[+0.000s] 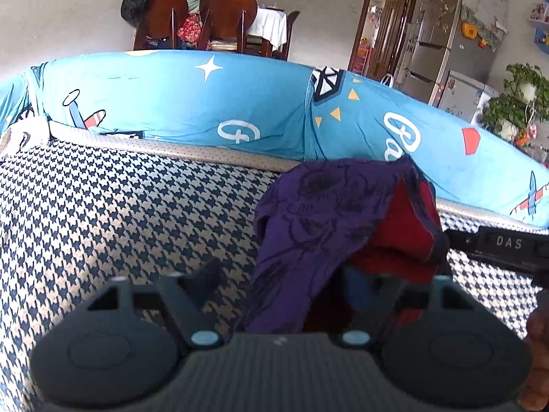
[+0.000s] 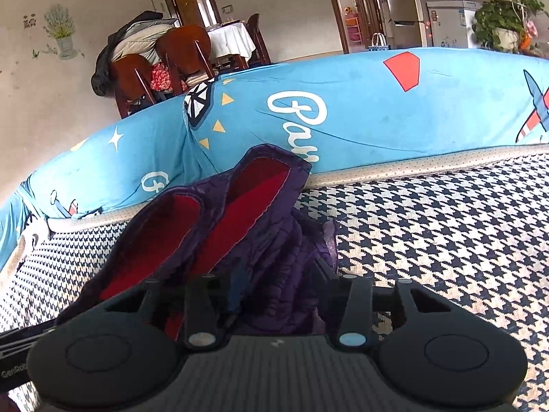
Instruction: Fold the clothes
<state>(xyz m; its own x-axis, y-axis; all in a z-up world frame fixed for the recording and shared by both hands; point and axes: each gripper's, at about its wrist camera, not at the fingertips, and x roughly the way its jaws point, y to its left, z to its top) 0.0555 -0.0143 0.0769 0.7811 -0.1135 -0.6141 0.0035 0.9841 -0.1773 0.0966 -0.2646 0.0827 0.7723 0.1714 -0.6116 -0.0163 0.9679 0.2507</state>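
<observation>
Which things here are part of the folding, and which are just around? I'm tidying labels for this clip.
Part of the job:
- purple garment with red lining
- left gripper
- right gripper
- houndstooth surface it lies on

Just around:
- blue patterned cover
- wooden chairs
- fridge
- potted plant

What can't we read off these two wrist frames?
- Left gripper fingertips: left wrist view, purple garment drapes over them; grip unclear.
- Right gripper fingertips: right wrist view, buried in the same cloth.
- Garment type and full outline: bunched, lower part behind the gripper bodies.
- Black bar marked DAS: cut by the right edge.
</observation>
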